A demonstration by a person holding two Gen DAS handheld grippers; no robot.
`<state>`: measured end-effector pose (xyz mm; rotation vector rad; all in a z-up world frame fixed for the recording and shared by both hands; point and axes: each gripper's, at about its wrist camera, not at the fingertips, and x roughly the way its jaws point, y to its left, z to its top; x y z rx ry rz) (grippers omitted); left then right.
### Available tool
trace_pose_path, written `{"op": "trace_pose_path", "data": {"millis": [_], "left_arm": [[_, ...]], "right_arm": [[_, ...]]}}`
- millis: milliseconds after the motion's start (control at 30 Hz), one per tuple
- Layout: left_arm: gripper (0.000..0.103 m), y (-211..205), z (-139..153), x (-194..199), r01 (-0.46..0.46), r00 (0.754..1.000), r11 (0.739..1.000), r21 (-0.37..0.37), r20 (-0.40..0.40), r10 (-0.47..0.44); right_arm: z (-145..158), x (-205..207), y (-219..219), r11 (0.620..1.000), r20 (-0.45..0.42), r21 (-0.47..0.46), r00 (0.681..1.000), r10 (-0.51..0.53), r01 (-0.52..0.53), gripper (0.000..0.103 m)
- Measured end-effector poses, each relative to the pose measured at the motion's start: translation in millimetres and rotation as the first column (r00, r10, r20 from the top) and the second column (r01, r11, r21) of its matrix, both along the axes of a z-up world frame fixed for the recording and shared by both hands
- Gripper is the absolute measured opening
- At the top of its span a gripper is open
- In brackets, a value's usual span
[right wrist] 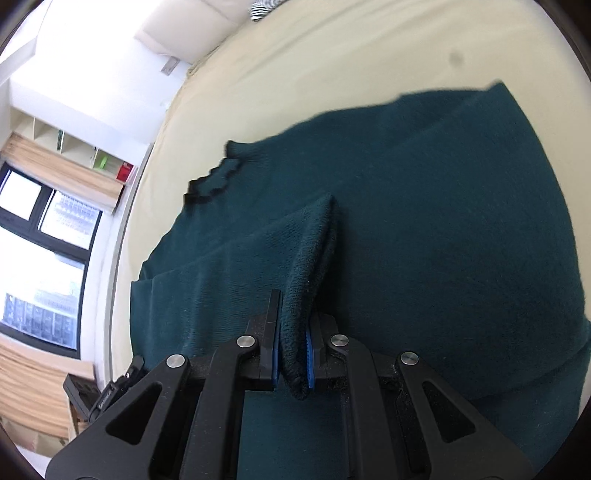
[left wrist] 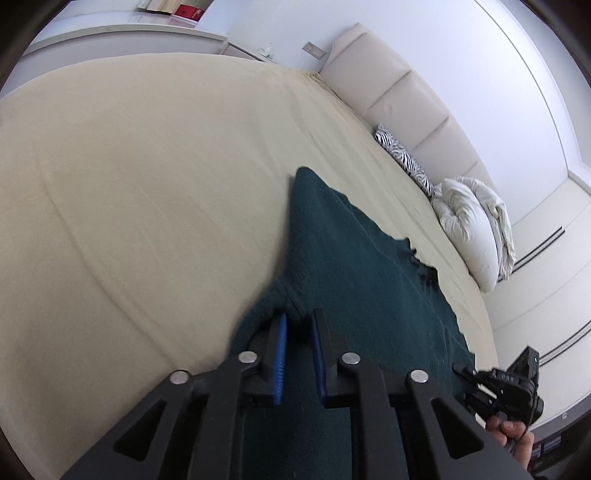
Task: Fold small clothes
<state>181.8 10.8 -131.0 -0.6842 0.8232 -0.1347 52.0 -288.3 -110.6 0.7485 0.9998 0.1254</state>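
While pinched, fuzzy teal garment (right wrist: 424,229), cream sheet (right wrist: 332,55)

Room as I see it from both wrist views. Bed (left wrist: 129,184) with cream sheet fills most of scene. Padded cream headboard (left wrist: 399,99) against white wall (left wrist: 461,55), far right. Zebra-print cushion (left wrist: 402,157) and bunched white duvet (left wrist: 469,229) at headboard foot. White cabinet (left wrist: 122,35) far left, red box (left wrist: 189,13) on top. Dark-framed window (right wrist: 44,258), bright daylight, wooden-coloured blind (right wrist: 62,170) above; open shelves (right wrist: 74,144) beside it.
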Motion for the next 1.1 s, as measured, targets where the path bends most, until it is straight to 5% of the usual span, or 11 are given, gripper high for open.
{"op": "trace_pose_path", "data": {"millis": [133,367,433,533,667,767,867,933,1000,1100], "left_arm": [[0.052,-3,24,-34,0.014,1.0,1.0,0.002,0.013,-0.014],[0.052,-1,71,1,0.098,0.985,0.995,0.026,0.139,-0.1],[0.052,-4,72,32,0.132,0.983,0.991,0.036,0.126,-0.136],[0.051,-4,63,72,0.186,0.978,0.982,-0.024,0.102,-0.182],[0.049,-7,24,119,0.212,0.977,0.977,-0.002,-0.008,-0.212],[0.02,1,-2,127,0.203,0.978,0.979,0.012,-0.041,-0.202],[0.016,14,-4,122,0.196,0.98,0.979,-0.047,-0.034,-0.198],[0.023,18,4,118,0.193,0.98,0.98,-0.055,-0.029,-0.195],[0.051,20,22,121,0.172,0.985,0.985,-0.032,0.023,-0.171],[0.056,19,26,146,0.172,0.985,0.985,-0.018,0.013,-0.172]], "right_arm": [[-3,3,1,1.0,0.004,-0.009,1.0,0.006,-0.006,0.01],[12,-4,-7,0.996,-0.04,-0.066,0.997,-0.063,0.06,0.018],[22,-8,-9,0.989,-0.008,-0.112,0.996,-0.093,0.092,0.027],[35,-12,-3,0.996,0.082,-0.056,0.995,-0.06,0.065,0.046],[33,3,18,0.994,0.163,0.077,0.984,0.066,-0.079,0.048],[12,19,27,0.988,0.127,0.104,0.987,0.101,-0.114,0.048],[-10,28,19,0.986,0.099,0.142,0.993,0.07,-0.084,0.045],[-7,25,14,0.985,0.103,0.152,0.993,0.062,-0.077,0.045],[0,20,14,0.981,0.13,0.168,0.989,0.074,-0.096,0.047],[5,19,18,0.972,0.156,0.195,0.982,0.102,-0.132,0.047]]}}
